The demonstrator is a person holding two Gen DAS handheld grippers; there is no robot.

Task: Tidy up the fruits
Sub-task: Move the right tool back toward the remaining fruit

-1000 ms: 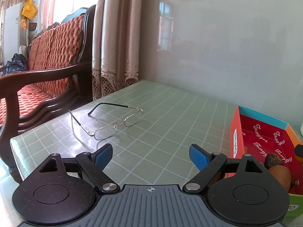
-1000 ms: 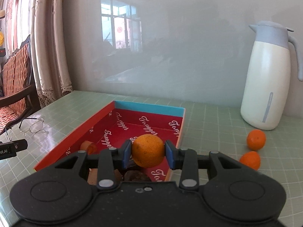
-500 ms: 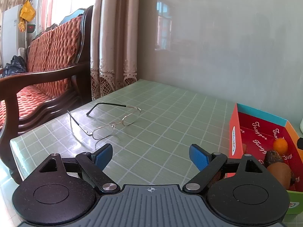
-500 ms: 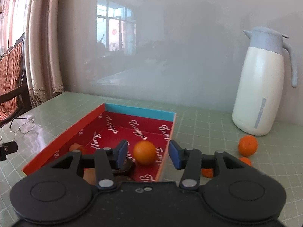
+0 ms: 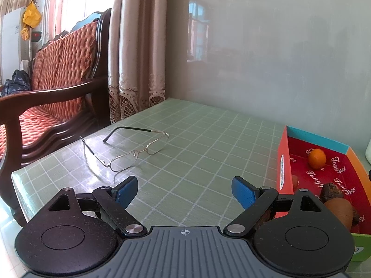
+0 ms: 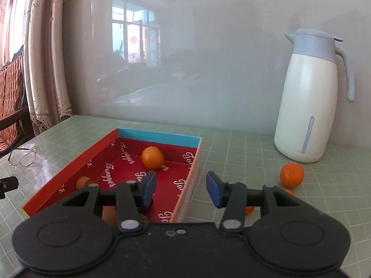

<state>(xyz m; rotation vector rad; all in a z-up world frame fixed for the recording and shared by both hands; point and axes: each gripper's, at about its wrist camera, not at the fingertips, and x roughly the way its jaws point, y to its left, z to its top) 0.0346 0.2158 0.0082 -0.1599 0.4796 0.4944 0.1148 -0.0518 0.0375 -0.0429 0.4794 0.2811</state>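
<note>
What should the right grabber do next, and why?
Probably swing the right gripper rightward toward the orange on the table near the thermos jug. Its jaws stand open and empty, one orange already sits in the red box, and this one is not yet in it.

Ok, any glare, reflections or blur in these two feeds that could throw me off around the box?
Left wrist view: blown-out window at top left, sheen on the table near the glasses. Right wrist view: glossy wall mirrors a window; fisheye bends the thermos; tangerine in the red box stays sharp.
</note>
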